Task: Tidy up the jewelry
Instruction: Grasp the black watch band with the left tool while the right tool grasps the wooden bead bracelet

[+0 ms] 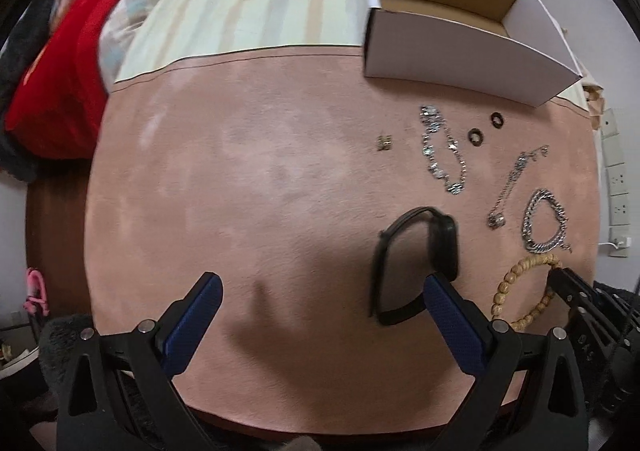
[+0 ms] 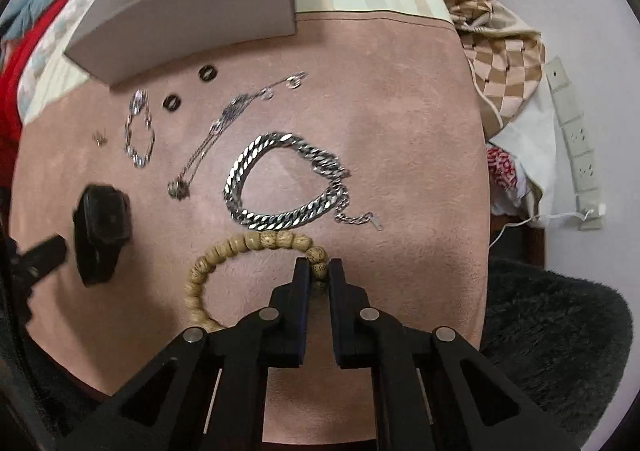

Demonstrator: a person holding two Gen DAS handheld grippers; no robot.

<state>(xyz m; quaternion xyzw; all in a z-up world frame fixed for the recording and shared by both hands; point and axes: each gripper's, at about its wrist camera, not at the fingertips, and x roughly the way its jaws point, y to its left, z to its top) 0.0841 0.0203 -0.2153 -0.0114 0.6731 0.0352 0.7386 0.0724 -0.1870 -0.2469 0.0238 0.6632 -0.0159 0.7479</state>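
Jewelry lies on a pink mat (image 1: 240,179). My left gripper (image 1: 320,291) is open and empty above the mat, its right finger beside a black watch (image 1: 416,263). My right gripper (image 2: 319,267) is shut on a wooden bead bracelet (image 2: 256,241), which still rests on the mat. A thick silver chain (image 2: 280,183), a thin silver necklace (image 2: 224,123), a crystal bracelet (image 2: 140,131), two dark rings (image 2: 172,102) and small earrings (image 2: 98,139) lie beyond. An open white box (image 1: 460,47) stands at the mat's far edge. The box also shows in the right wrist view (image 2: 192,19).
A striped cloth (image 1: 260,3) lies behind the mat. Red and patterned fabric (image 1: 60,91) is piled at the far left. Checked cloth (image 2: 500,51) and a power strip (image 2: 576,139) lie to the right. A dark fuzzy seat (image 2: 552,331) is at the near right.
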